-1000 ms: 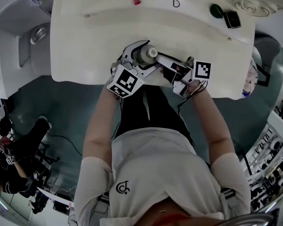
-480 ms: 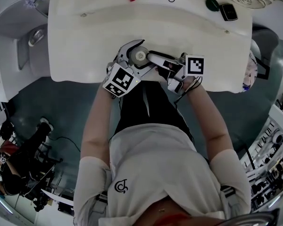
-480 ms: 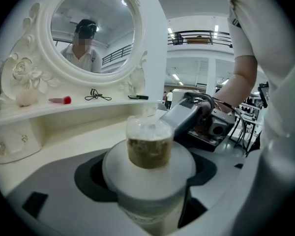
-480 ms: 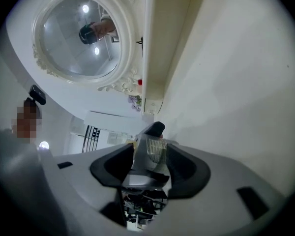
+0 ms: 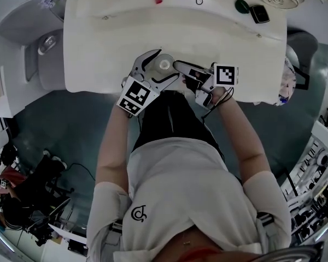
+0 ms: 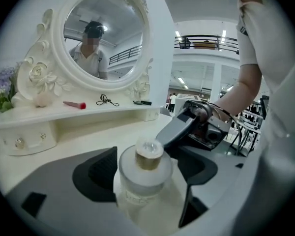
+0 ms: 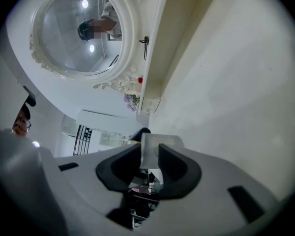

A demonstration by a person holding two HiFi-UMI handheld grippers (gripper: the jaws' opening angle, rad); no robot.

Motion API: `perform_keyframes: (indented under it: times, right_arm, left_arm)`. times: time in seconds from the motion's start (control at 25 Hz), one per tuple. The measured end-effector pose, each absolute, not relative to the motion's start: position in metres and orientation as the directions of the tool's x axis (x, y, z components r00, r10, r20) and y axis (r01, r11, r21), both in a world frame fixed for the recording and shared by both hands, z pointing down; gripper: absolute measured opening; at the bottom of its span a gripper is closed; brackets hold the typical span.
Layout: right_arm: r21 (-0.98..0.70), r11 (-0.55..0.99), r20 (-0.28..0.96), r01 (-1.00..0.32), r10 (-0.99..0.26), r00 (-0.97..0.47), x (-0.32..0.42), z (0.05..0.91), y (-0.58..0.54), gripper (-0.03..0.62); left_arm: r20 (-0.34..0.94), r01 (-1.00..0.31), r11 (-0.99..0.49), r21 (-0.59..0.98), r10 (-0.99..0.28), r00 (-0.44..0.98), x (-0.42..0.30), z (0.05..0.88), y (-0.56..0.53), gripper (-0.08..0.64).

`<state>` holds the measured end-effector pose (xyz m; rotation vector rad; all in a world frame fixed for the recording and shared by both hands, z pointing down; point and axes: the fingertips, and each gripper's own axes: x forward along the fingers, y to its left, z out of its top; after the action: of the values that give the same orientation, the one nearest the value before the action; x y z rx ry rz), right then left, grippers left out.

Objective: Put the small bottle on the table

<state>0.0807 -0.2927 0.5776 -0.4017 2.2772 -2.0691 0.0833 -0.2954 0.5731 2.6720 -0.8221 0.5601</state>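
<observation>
Releasing the small bottle cleanly onto the surface

Standing upright in the lower middle of the left gripper view, the small bottle (image 6: pixel 145 176) is resting on the pale surface (image 5: pixel 229 48), with its gold cap (image 6: pixel 148 155) pointing up. In the head view it is sitting at the centre of the frame, near the surface's front edge. The left gripper (image 5: pixel 168 64) is opening around it. Its jaws are spreading wide, with a sliver of space on both sides, so nothing is pinching the bottle. The right gripper (image 7: pixel 150 154) is lying on its side just right of the bottle, one jaw reaching close to the cap. Its jaws are closing and standing a narrow gap apart. A pale blocky shape is showing in that gap, and I cannot tell what it is.

Judging from this, the placing is nearly done and the release is the part needing care. The left gripper should be backing straight toward the lower edge of the head view, level with the surface, so that neither pad is dragging the bottle's side. The right gripper should be drawing off to the right first, since a brush against the cap is looking like the likeliest way to topple a small bottle this near the edge.
</observation>
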Motion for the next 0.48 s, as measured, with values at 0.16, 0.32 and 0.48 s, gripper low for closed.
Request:
perform_keyframes:
  times: [0.16, 0.32, 0.48]
  right_arm:
    - [-0.982, 0.097, 0.132, -0.165, -0.276, -0.952, 0.089, 0.552, -0.297, 0.009]
    - [-0.97, 0.159, 0.127, -0.184, -0.316, -0.94, 0.093, 0.519, -0.298, 0.006]
    - [-0.921, 0.284, 0.157, -0.266, -0.353, -0.922, 0.103, 0.49, -0.308, 0.006]
  left_arm:
    - [0.398, -0.625, -0.766, 0.153, -0.531, 0.748, 0.075, 0.539, -0.297, 0.379]
    - [0.346, -0.675, -0.727, 0.128, -0.605, 0.717, 0.069, 0.502, -0.297, 0.244]
    - [0.314, -0.733, -0.655, 0.18, -0.668, 0.674, 0.055, 0.483, -0.309, 0.044]
